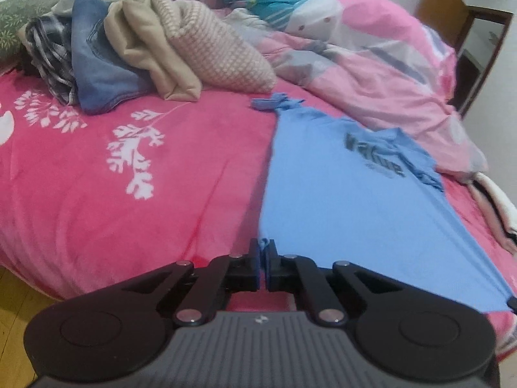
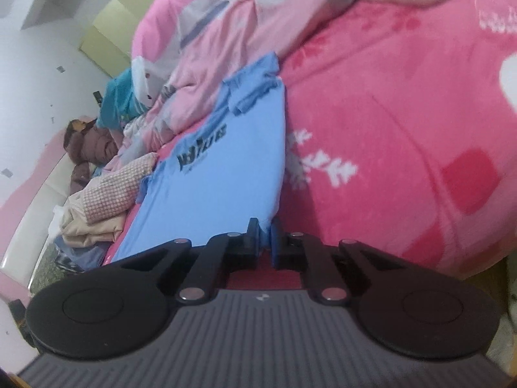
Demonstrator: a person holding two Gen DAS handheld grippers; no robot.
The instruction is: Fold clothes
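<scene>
Item: blue T-shirt [image 1: 355, 194], flat on the pink bed [image 1: 129, 194], long axis running from the near hem toward 12 o'clock, collar end farthest. Left tongs [image 1: 263, 252] clamped on the hem corner at 6 o'clock; right tongs [image 2: 265, 236] clamped on the opposite hem corner. Both hands equally near; likely fold carries the hem toward 12 o'clock.

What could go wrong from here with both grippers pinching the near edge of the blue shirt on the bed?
1. The left gripper and right gripper each hold only a thin bit of the blue T-shirt hem, so a corner may slip out during the fold.
2. The far sleeve is already bunched; folding over it would likely trap the wrinkle.
3. The pink duvet lies against the shirt's far side and could snag it.
</scene>
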